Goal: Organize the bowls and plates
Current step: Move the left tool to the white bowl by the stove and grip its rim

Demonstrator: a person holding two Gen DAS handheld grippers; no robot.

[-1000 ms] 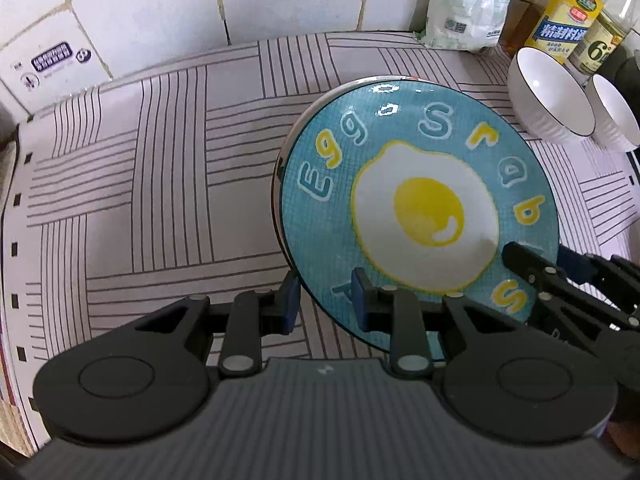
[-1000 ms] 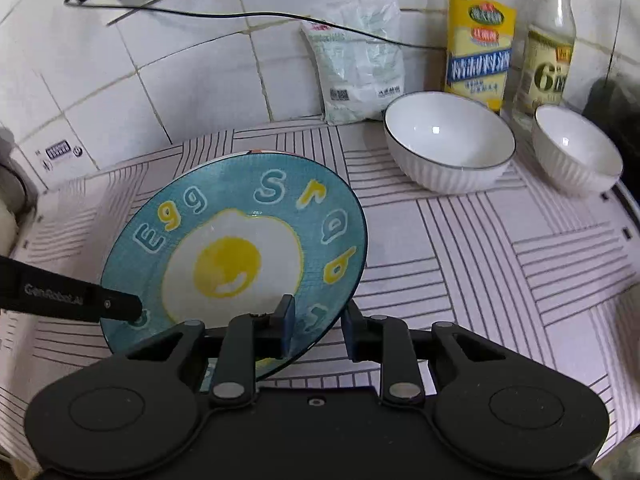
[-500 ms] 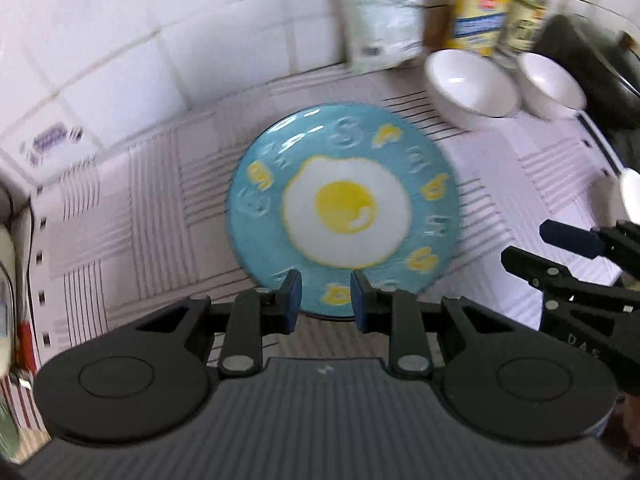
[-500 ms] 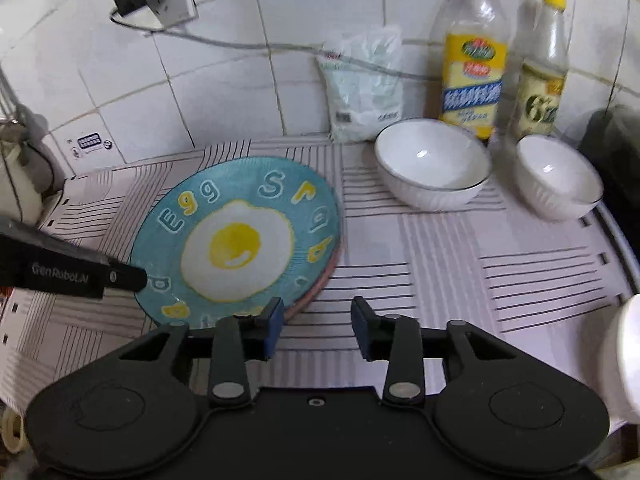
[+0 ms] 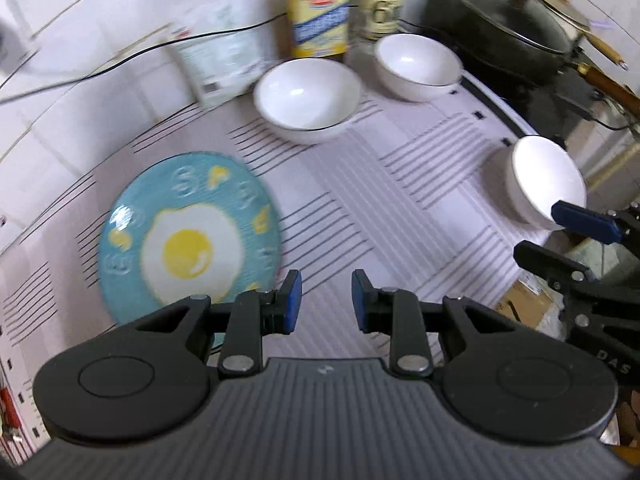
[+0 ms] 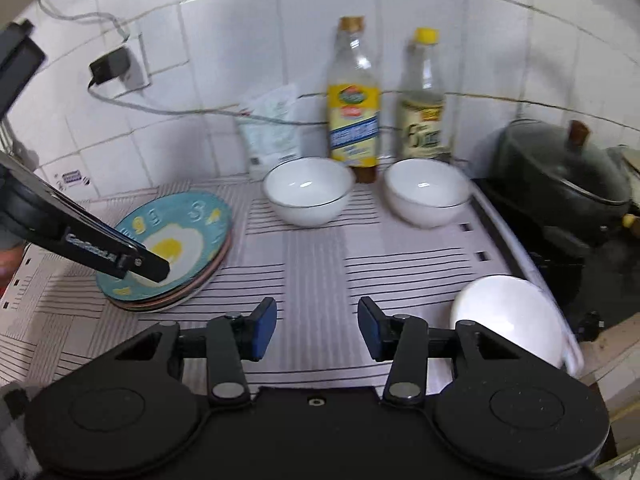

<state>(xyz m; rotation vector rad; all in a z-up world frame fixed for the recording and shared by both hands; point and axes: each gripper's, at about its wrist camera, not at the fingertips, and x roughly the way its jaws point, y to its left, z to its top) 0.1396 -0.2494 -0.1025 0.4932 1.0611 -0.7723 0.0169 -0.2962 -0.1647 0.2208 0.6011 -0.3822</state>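
Backed both grippers off egg plate [image 5: 188, 232] since a second ago: then pinched at the rim from two sides and tipped up over the mat, now lying flat and face up. Views also swung from the plate toward the bowl side of the counter.

Status, big to small:
- Striped mat [image 6: 320, 280]: holds all the task items. Black lidded wok [image 6: 560, 168] sits past its right edge and is not part of the job.
- Plate stack [image 6: 208, 276]: sits at the left of the mat with egg plate on top, edges roughly lined up. No loose plate seen anywhere else. Judging the plates half done.
- Big bowl [image 6: 306, 192]: upright at back centre, just in front of yellow-label bottle [image 6: 354, 120]. Not stacked.
- Second bowl [image 6: 426, 192]: upright, right of big bowl, close to the wok. Left wrist view hints at a second rim under it, maybe a nested pair; can't confirm.
- Third bowl [image 6: 508, 316]: tilted at the front right edge of the mat, well apart from the other two.
- Right gripper [image 6: 316, 328]: jaws just been opening, now spread wide with nothing between them. Third bowl just beside its right finger.
- Left gripper [image 5: 324, 300]: jaws apart by a narrower gap, empty, above bare mat just right of the plate.

Remaining, as judged: gathering the bowls into one stack. Roughly halfway overall.
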